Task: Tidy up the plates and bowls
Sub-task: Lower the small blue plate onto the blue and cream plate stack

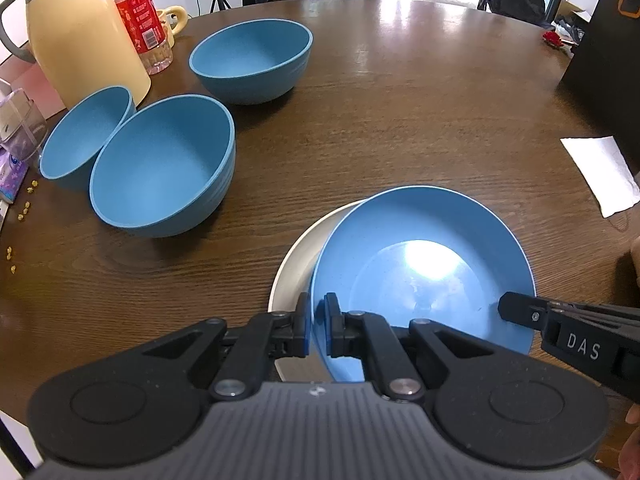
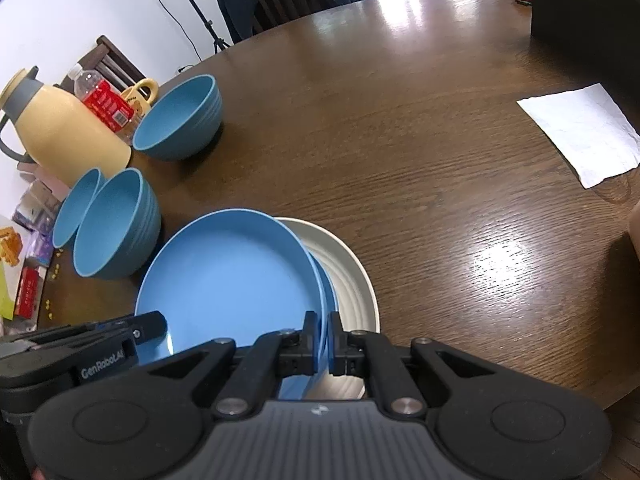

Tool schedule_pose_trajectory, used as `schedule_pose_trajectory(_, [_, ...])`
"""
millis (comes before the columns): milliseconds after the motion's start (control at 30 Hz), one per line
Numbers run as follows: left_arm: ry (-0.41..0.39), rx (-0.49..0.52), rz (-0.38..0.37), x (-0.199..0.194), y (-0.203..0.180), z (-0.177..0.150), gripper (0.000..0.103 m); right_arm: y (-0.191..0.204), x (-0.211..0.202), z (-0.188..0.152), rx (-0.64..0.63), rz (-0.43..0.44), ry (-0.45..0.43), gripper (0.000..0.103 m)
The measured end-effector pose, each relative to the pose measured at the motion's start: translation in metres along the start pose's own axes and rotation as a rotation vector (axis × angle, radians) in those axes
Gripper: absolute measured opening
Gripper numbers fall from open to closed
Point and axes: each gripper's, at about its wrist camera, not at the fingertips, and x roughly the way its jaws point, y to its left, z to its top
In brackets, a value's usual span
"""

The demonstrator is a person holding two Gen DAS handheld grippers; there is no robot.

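Blue plate is pinched by both your grippers, left gripper clamped on its left rim, right gripper on the opposite rim, and it sits tilted over the white plate on the desk. Further back left, three blue bowls sit near the thermos.

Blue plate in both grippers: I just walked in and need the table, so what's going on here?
A person is tidying dishes with two handheld grippers. The left gripper and right gripper are each shut on the rim of the blue plate, holding it over the white plate on the table. Three blue bowls are not yet stacked, with two touching.
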Motion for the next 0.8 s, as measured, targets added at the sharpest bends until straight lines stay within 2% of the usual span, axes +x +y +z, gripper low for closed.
schedule_pose_trajectory(800, [-0.004,0.022,0.011,0.017,0.000,0.000,0.008,0.014,0.018,0.001,-0.093,-0.054,-0.002,0.006])
